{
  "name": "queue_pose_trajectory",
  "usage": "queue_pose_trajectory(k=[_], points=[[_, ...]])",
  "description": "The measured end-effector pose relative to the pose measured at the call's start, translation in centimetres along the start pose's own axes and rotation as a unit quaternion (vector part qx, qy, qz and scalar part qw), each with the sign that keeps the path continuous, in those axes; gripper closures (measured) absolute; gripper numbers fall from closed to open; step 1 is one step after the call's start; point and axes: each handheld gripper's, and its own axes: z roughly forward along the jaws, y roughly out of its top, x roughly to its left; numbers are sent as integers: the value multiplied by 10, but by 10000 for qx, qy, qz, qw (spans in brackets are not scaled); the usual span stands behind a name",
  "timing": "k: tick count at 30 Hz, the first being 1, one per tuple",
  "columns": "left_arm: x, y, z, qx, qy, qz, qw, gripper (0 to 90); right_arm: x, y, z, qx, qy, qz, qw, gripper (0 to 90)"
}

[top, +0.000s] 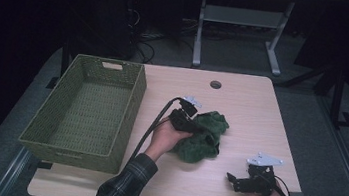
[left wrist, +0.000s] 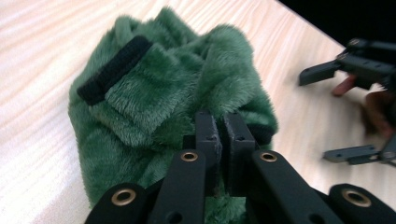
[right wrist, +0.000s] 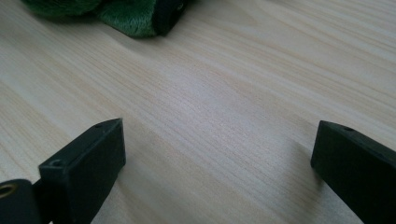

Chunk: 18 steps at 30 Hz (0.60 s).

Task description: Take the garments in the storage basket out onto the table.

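Observation:
A bunched green fleece cloth (top: 203, 139) with black trim (left wrist: 112, 70) lies in the middle of the light wood table (top: 252, 107). My left gripper (top: 201, 128) rests on its left side. In the left gripper view its jaws (left wrist: 219, 119) stand pressed together, tips sunk in the pile, pinching a fold. My right gripper (top: 233, 182) sits low at the front right, jaws wide apart over bare wood (right wrist: 219, 140), a hand's width from the cloth (right wrist: 126, 14). It also appears beyond the cloth (left wrist: 163, 93) in the left gripper view (left wrist: 317, 116), nothing between its fingers.
A green woven basket (top: 131, 108) with nothing in it stands at the table's left side, partly over the edge. A round cable hole (top: 215, 84) is at the back centre. The left gripper's cable (top: 151, 125) runs along the forearm. Table legs and cords stand on the dark floor behind.

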Motion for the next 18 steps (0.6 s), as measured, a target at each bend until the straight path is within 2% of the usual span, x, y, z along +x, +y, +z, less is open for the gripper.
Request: queue_pose_trajectory(k=[2,5,8,10,15,16,18], points=[[3,-4,6,31,25,-36,10000,850,0,0,0,-6,-1,-5,10000,28],[6,-11,15,242,100,26,9997,850,0,0,0,-5,-2,-8,10000,28],[9,-16,20,352,129,77,9993,846,0,0,0,-2,-5,-18,10000,28],[8,-16,22,319,131,33,9994,844,0,0,0,-2,-4,-15,10000,27],[4,-13,14,305,316,268,9987,710,0,0,0,-3,-4,-17,10000,27],[1,-12,13,184,311,220,9991,673,0,0,0,-1,-4,-17,10000,28],[-1,-11,9,182,328,295,9989,623,0,0,0,-4,-2,-9,10000,28]])
